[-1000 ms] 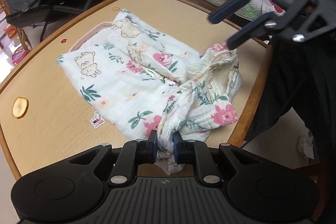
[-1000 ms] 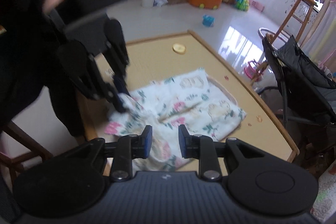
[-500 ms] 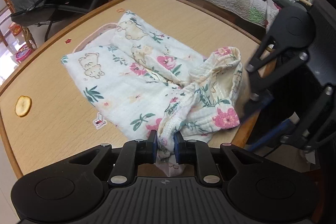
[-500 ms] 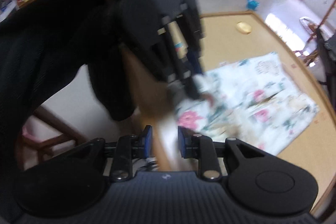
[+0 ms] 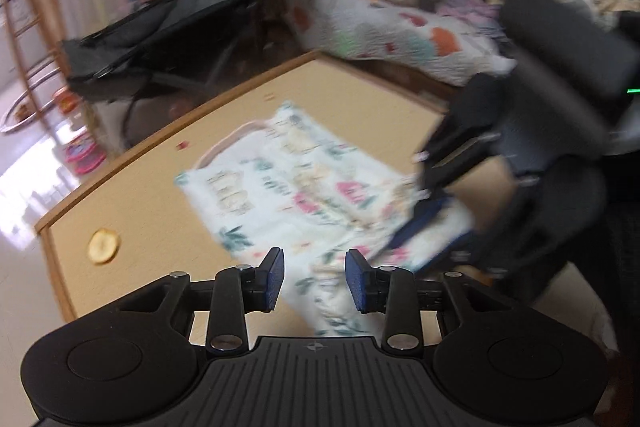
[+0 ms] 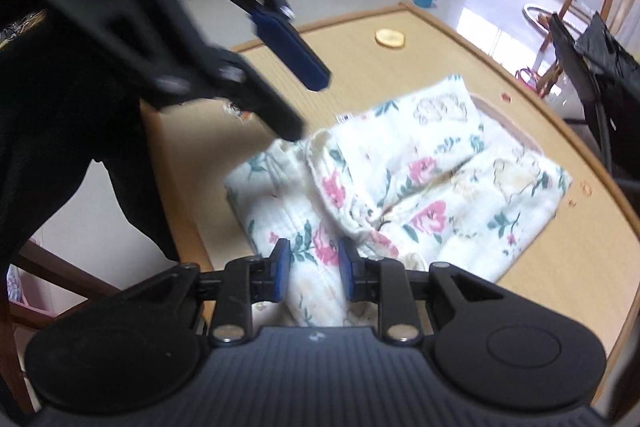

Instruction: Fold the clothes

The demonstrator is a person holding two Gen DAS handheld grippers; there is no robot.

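Straddling a bunched fold of the flowered cloth (image 6: 400,187), the right tool (image 6: 313,269) has its jaws part-way apart, pads beside the fabric, grip uncertain. It should close squarely on the fold before lifting. Beyond, the left tool (image 6: 296,95) hovers empty, jaws just opened, above the bench (image 6: 580,247).

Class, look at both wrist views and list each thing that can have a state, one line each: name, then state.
Left gripper: open, jaws just opened, raised off the cloth.
Right gripper: open, cloth between its pads, no clear pinch.
Floral cloth: lying on the table, partly folded, bunched at the near edge.
Table: carrying the cloth.
Yellow slice: lying flat near the far table edge, apart from the cloth.
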